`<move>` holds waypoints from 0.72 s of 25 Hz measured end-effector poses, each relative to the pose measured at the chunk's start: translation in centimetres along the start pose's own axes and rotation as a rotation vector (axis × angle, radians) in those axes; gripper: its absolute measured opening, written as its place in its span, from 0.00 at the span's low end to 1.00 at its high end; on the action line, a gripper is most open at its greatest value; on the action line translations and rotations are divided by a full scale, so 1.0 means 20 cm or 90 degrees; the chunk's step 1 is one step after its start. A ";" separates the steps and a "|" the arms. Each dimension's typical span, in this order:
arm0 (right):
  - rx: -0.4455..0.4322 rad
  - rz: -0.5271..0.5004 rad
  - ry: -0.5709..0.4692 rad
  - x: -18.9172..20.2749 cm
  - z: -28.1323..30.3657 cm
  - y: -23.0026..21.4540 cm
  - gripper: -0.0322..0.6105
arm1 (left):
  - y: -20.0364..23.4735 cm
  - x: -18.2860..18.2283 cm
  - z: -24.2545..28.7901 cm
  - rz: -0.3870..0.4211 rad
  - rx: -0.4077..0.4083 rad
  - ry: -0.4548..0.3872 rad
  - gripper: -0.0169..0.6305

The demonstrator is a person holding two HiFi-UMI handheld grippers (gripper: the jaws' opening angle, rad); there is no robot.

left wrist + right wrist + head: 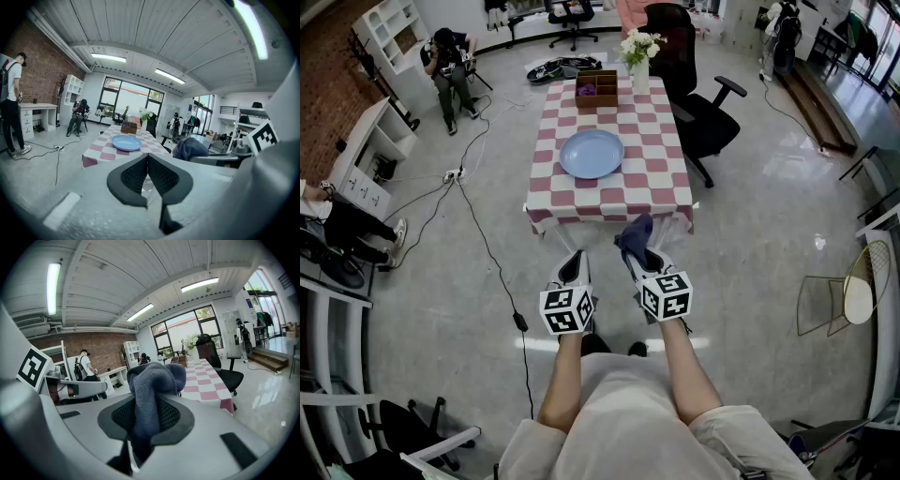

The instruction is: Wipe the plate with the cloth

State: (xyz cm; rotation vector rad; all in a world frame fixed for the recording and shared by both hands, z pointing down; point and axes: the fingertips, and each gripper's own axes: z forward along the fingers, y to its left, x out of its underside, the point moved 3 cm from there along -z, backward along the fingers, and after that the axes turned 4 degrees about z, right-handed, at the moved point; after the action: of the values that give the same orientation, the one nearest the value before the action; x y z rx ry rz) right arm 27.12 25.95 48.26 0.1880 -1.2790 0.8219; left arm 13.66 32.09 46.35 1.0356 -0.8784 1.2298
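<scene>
Nearest, both forearms (565, 375) reach straight forward side by side, level, each with its marker cube on top. The left tool (148, 161) sits at 9 o'clock of the right one; its pads are pressed together with nothing between them. The right tool (147, 413) pinches the dark blue cloth (154, 380), which bunches up above the pads and droops below them. Farther out at 12 o'clock stands the checked worktop (656, 187), its near edge beyond the tool tips. The blue plate (592, 153) lies on it, well apart from the cloth. Beyond the plate are a wooden box (596, 87) and a vase of flowers (639, 56). I judge that the cloth is in hand but wiping has not begun: closing in on the plate and rubbing it remain
</scene>
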 end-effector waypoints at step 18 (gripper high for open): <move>0.036 0.066 -0.028 -0.10 0.31 0.00 0.19 | 0.29 -0.11 0.27 0.002 0.040 0.028 0.04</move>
State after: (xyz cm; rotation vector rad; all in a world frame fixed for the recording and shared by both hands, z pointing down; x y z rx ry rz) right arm 22.28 21.64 48.39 0.1870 -1.3167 0.9477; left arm 7.64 26.40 46.80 1.0528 -0.8121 1.2858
